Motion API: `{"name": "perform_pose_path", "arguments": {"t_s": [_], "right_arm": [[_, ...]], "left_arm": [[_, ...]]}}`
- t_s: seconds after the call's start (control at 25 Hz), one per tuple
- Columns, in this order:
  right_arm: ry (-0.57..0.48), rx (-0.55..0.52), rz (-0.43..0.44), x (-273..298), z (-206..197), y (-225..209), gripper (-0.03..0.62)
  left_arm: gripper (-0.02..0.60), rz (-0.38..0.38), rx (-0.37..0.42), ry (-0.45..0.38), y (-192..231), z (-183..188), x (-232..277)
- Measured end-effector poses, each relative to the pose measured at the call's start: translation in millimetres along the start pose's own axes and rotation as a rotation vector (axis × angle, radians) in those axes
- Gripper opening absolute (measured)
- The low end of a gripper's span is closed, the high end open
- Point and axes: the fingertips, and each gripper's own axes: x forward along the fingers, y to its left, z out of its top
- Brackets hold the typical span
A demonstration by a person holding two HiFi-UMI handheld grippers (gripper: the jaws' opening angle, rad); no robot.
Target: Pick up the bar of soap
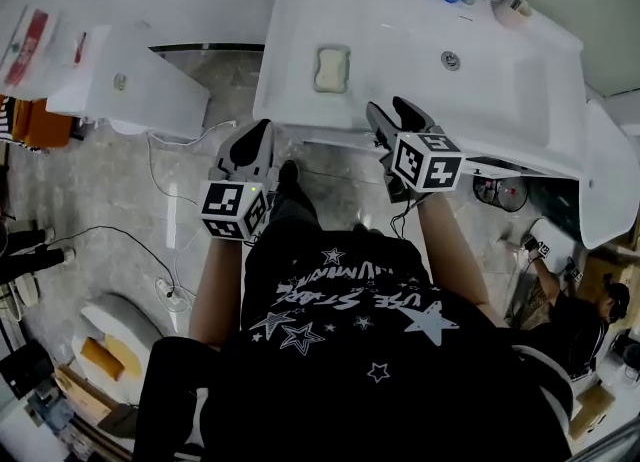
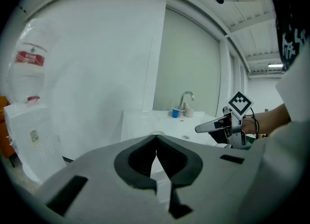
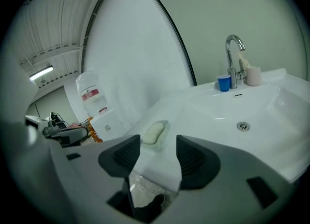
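1. Head view: soap bar (image 1: pixel 332 67) lies flat in a shallow soap dish (image 1: pixel 333 90) on the near ledge of the sink (image 1: pixel 400 40), untouched.
   - Your right gripper (image 1: pixel 395 116) hovers at the sink's front edge, with the soap ahead and to its left.
   - Your left gripper (image 1: pixel 252 145) sits off the sink, with the soap ahead and to its right.

2. Left gripper view: the jaws meet tip to tip with nothing between them. The soap cannot be clearly made out past them.

3. Right gripper view: the jaws stand well apart and empty.
   - The soap lies just beyond the tips, roughly in line with the gap and nearer the left jaw.
   - The blue cup (image 3: pixel 223 83) and faucet (image 3: pixel 234 58) stand far ahead and to the right, well apart from the approach.

4. Assessment of handling: the bar looks stiff and light, and I judge it likely slippery if damp.
   - Take hold across its short width at mid-length, one jaw on each long side.
   - The dish rim leaves little room, so come in from above.
   - Close gently, because a hard pinch could squirt the bar out.
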Motion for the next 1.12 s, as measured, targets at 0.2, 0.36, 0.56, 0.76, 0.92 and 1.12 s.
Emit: {"name": "perform_pose_path", "arguments": {"t_s": [0.2,0.36,0.56,0.76,0.92,1.12], "right_arm": [[0.052,0.044,-0.078,44,10,8,0.234],[0.086,0.061,-0.131,74,15,19,0.218],[0.148,0.084,-0.205,106,15,26,0.195],[0.220,0.120,-0.269,131,7,22,0.187],[0.265,0.148,-0.335,142,0,16,0.189],[0.315,0.143,-0.398,154,-7,13,0.195]], "left_arm": [[0.011,-0.089,0.008,0.026,41,15,40],[0.011,-0.145,0.009,0.048,68,19,62],[0.010,-0.231,0.004,0.075,89,21,85],[0.009,-0.307,0.003,0.093,101,24,109],[0.011,-0.366,0.007,0.107,105,23,124],[0.011,-0.373,0.001,0.109,125,23,134]]}}
